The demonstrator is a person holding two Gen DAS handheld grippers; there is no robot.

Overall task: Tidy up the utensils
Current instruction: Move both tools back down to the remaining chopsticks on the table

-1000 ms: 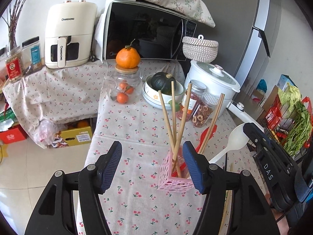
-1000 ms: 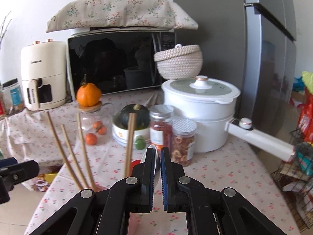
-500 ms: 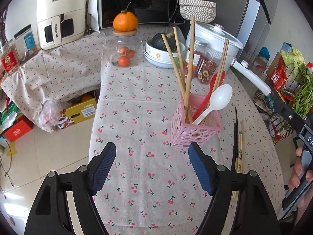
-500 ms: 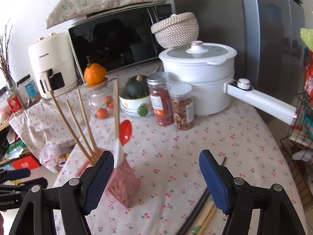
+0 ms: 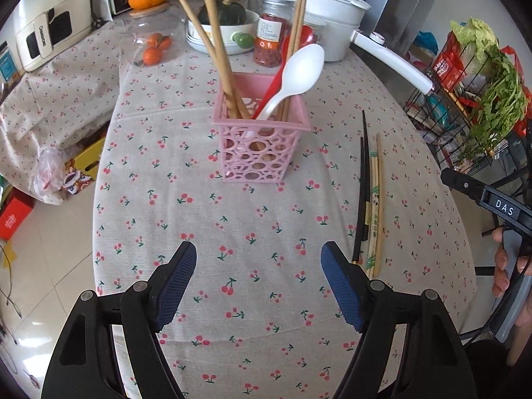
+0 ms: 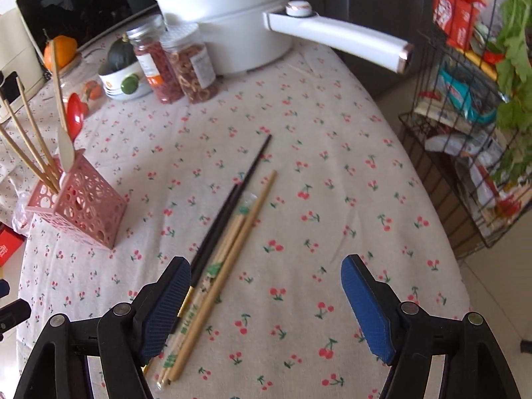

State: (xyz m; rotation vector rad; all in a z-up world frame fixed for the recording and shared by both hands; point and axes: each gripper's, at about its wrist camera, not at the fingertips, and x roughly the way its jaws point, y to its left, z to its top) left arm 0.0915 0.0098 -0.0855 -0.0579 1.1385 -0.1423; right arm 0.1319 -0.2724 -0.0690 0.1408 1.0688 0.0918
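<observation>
Spoons and some sticks are in the holder (image 5: 261, 139) already, both tools (image 5: 257, 286) (image 6: 266, 302) wide open and empty, so next: right tool grabs the chopsticks (image 6: 229, 232) at its 11 o'clock.

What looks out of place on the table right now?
A loose bundle of chopsticks, black and wooden, lies flat on the tablecloth, apart from the pink holder where the other chopsticks and spoons stand. Nothing looks spilled or broken. Both sets of jaws are open and empty.
</observation>
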